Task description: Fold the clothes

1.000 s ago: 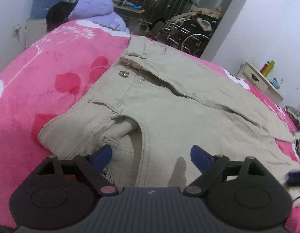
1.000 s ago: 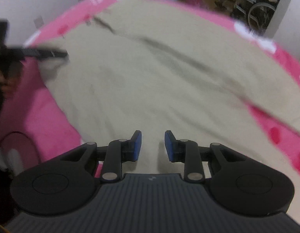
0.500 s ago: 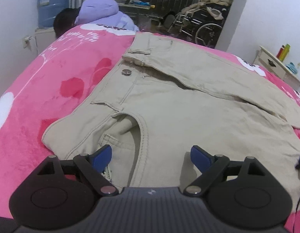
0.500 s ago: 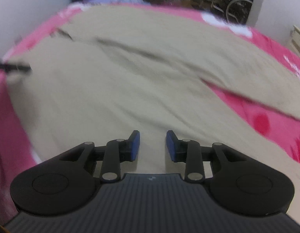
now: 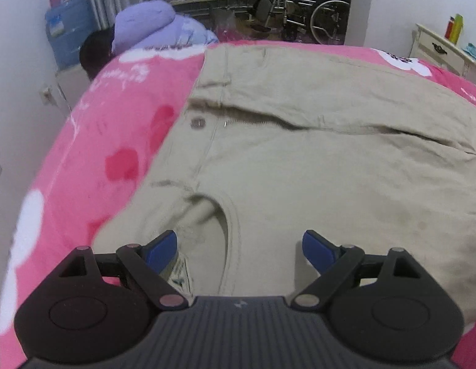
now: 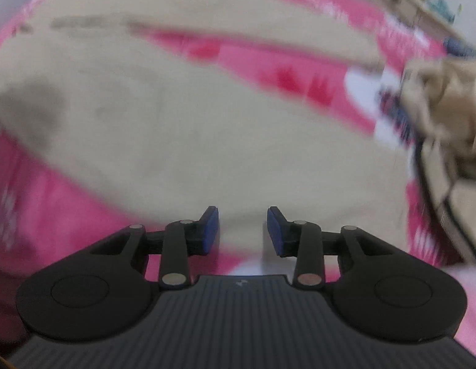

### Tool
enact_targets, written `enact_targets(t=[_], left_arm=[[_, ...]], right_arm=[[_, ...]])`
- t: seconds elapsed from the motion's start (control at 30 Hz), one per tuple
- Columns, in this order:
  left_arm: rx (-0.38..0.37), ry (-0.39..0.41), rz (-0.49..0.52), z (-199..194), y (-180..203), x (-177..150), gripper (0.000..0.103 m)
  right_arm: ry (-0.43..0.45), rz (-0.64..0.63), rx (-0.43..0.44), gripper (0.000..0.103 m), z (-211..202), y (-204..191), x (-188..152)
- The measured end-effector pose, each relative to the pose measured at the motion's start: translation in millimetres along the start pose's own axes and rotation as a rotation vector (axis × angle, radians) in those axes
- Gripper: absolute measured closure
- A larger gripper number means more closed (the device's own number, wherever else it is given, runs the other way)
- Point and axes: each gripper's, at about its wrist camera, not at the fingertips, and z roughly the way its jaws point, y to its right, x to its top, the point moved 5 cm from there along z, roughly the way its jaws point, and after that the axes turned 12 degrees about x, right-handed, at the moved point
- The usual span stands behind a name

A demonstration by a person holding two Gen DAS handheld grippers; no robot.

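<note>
Beige trousers (image 5: 299,160) lie spread on a pink bed cover (image 5: 114,141), waistband at the left with a metal button (image 5: 198,122) and an open fly. My left gripper (image 5: 239,247) hovers wide open over the near hip pocket, nothing between its blue pads. In the blurred right wrist view, my right gripper (image 6: 242,230) is over the near trouser leg (image 6: 182,141). Its jaws are opening, with nothing between them. The two legs split apart, pink cover showing between them.
A pile of crumpled beige clothing (image 6: 447,117) sits at the right on the bed. Beyond the bed are a lilac quilt bundle (image 5: 151,27), a wheelchair (image 5: 314,12), a blue water jug (image 5: 68,37) and a cream dresser (image 5: 444,49).
My right gripper has swept fast from the waist end along the trouser leg toward the leg ends, its jaws widening. My left gripper has lifted and rolled a little, still wide open.
</note>
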Motion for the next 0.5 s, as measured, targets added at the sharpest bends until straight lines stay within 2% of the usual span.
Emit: enact_targets(t=[0.07, 0.13, 0.2, 0.23, 0.3, 0.33, 0.43, 0.5], left_arm=[[0.002, -0.006, -0.018, 2, 4, 6, 0.01], [0.015, -0.022, -0.033, 10, 6, 6, 0.01], [0.05, -0.033, -0.042, 19, 4, 3, 0.01], [0.059, -0.045, -0.066, 24, 0, 0, 0.01], [0.027, -0.062, -0.14, 29, -10, -5, 0.01], [0.019, -0.061, -0.157, 28, -13, -6, 0.01], [0.034, -0.047, -0.139, 25, -9, -4, 0.01], [0.034, -0.034, -0.138, 23, -4, 0, 0.01]], right_arm=[[0.059, 0.025, 0.002, 0.064, 21, 17, 15], [0.027, 0.09, -0.011, 0.059, 52, 41, 16], [0.051, 0.173, 0.008, 0.054, 52, 63, 9], [0.054, 0.225, -0.029, 0.053, 47, 73, 10], [0.052, 0.291, -0.202, 0.052, 35, 96, 11], [0.044, 0.329, -0.256, 0.052, 28, 103, 10], [0.042, 0.227, -0.243, 0.052, 28, 85, 27], [0.06, 0.092, -0.186, 0.052, 37, 54, 47]])
